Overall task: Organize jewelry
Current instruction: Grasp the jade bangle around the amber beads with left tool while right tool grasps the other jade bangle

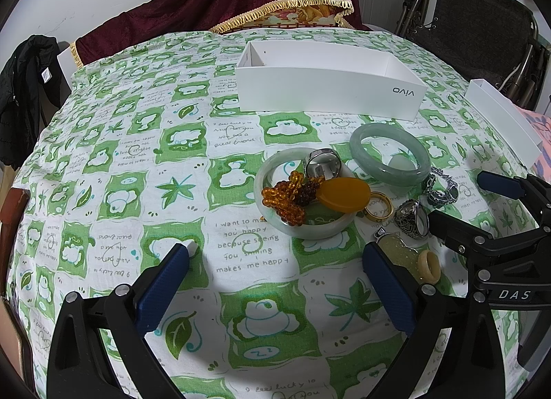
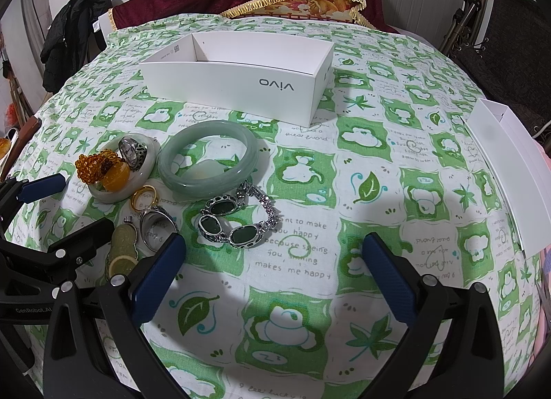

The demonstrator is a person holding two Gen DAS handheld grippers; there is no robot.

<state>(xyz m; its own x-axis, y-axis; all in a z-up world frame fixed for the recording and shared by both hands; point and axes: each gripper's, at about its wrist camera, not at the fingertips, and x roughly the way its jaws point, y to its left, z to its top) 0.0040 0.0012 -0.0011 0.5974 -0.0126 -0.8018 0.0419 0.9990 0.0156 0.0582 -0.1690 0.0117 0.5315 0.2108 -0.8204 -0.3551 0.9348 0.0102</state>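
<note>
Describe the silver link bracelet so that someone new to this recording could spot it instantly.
Start at the open white cardboard box printed "vivo" on the green-and-white patterned tablecloth. Just in front of it lies a large pale green jade bangle; the silver link bracelet rests against that bangle's near edge. It alone has a chain and three dark green oval stones in openwork silver frames.

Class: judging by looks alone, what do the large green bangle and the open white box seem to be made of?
Green bangle: probably jade or glass, polished; it is translucent, pale green, with glossy highlights.
White box: likely matte cardboard; thin flat walls, crisp folded corners, a printed logo.
</note>
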